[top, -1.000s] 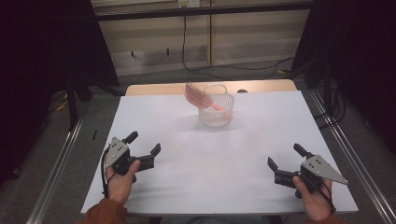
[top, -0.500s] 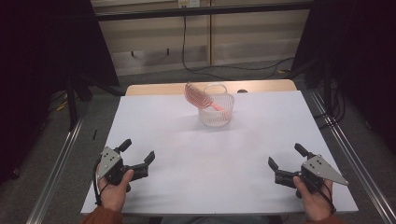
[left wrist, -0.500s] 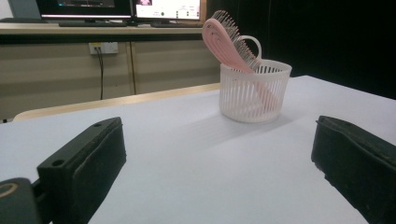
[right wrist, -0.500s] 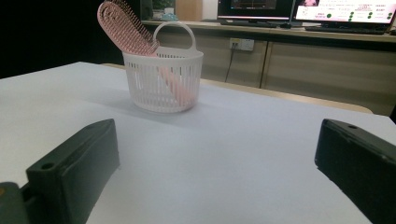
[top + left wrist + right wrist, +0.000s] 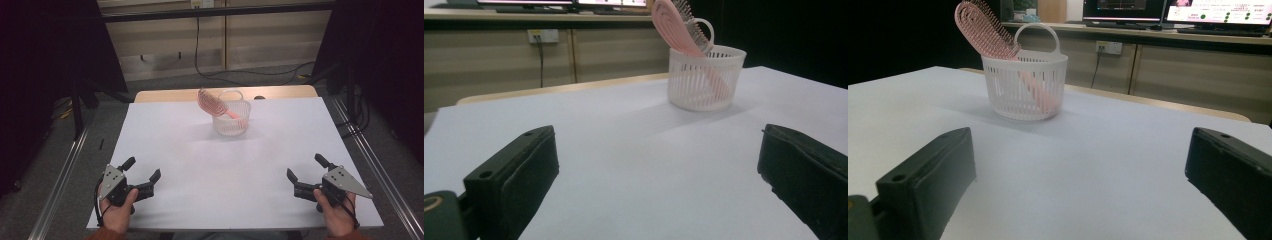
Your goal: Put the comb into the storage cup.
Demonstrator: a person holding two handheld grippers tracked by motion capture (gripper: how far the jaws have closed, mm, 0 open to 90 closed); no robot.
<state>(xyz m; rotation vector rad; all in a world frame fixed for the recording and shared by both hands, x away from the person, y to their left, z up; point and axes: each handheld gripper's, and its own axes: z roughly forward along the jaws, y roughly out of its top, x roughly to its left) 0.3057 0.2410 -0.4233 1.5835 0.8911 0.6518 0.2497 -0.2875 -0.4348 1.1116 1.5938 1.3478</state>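
The left gripper point(image 5: 142, 176) has been drawing back toward the table's point(image 5: 200, 170) near left corner, while the right gripper point(image 5: 305, 173) is sitting at the near right; both are spread and holding nothing. The pink hairbrush point(image 5: 210, 103) is leaning in the white basket point(image 5: 231, 121) far ahead, well apart. This looks like a rest step; any next reach calls for travelling forward.

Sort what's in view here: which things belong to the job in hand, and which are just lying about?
Job:
- pink plastic hairbrush, handle down in the basket
- white slotted plastic basket
- left gripper and right gripper, both open

Lying about:
- white table sheet
- black cables on the floor
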